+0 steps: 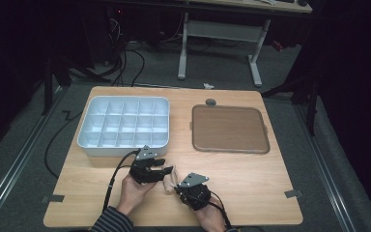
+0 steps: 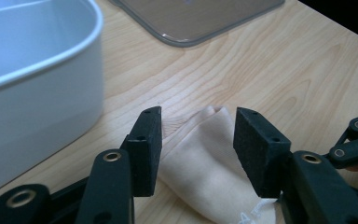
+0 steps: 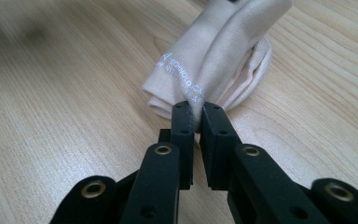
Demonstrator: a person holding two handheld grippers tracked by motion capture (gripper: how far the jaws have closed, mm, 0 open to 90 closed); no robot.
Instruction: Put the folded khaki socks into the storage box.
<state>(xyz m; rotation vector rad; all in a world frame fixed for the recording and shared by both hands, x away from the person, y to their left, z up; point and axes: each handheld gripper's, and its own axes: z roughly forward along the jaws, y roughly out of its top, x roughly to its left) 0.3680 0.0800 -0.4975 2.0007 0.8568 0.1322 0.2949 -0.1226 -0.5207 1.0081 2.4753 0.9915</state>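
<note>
Cloth (image 3: 214,60) long axis runs between tools; right tool (image 3: 196,112) pinches end; left tool (image 2: 198,135) open, astride.

Cloth's (image 3: 214,60) print (partly hidden)

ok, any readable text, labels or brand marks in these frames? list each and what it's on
"TECHNOLOGICA..." – white print on the folded beige cloth, top line, running on into the fold where the right hand-held gripper pinches the cloth.
"NT..." – start of a second line below it; the rest is too small and creased to read.
Compartment box, brown tray, table: no readable text.
</note>
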